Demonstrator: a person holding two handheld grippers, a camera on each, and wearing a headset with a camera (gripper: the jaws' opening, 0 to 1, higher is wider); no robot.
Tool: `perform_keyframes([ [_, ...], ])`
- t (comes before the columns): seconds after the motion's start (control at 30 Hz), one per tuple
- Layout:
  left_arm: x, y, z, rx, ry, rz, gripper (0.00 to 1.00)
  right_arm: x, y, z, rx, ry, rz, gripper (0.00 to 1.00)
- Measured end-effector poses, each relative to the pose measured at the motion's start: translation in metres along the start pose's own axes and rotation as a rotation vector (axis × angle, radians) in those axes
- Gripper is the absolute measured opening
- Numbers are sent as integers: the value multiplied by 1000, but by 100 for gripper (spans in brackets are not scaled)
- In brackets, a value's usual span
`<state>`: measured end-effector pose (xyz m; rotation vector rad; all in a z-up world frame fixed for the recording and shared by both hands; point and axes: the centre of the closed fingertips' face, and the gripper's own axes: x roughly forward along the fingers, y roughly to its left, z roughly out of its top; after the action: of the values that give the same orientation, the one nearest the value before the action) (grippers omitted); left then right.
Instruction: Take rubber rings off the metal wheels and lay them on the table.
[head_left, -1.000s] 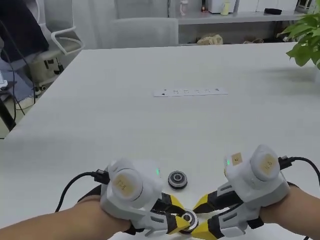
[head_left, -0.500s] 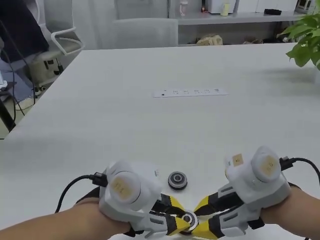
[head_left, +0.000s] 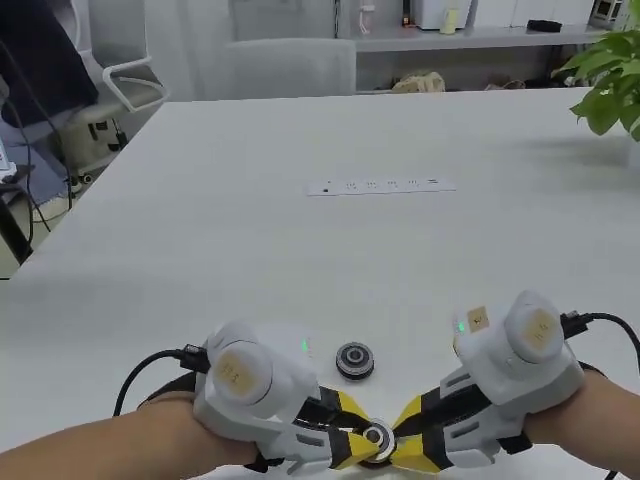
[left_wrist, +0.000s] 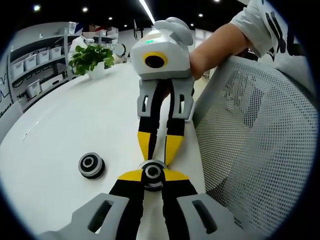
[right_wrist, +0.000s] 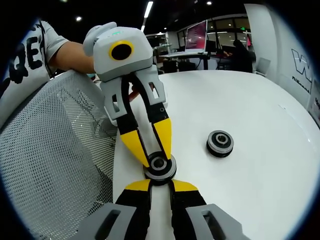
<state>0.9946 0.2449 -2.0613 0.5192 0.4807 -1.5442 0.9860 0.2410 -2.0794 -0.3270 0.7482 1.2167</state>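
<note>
Not much was changed over the last second: the wheel (head_left: 376, 436) was still clamped narrowly in the jaws of the left gripper (head_left: 352, 447) and right gripper (head_left: 402, 447) at the near desk (head_left: 400, 260) edge. Its rubber ring (right_wrist: 171, 170) wasn't peeled off yet, and the second wheel (head_left: 355, 359) was left just beyond.
</note>
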Motion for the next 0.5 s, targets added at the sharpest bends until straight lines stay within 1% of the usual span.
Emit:
perform_keyframes([
  [0.17, 0, 0, 0, 4, -1, 0, 8, -2, 1, -2, 7, -4, 8, 3],
  [0.3, 0, 0, -1, 2, -2, 1, 8, -1, 1, -2, 9, 1, 9, 1],
  [0.5, 0, 0, -1, 4, -1, 0, 8, -2, -2, -3, 72, -8, 12, 0],
])
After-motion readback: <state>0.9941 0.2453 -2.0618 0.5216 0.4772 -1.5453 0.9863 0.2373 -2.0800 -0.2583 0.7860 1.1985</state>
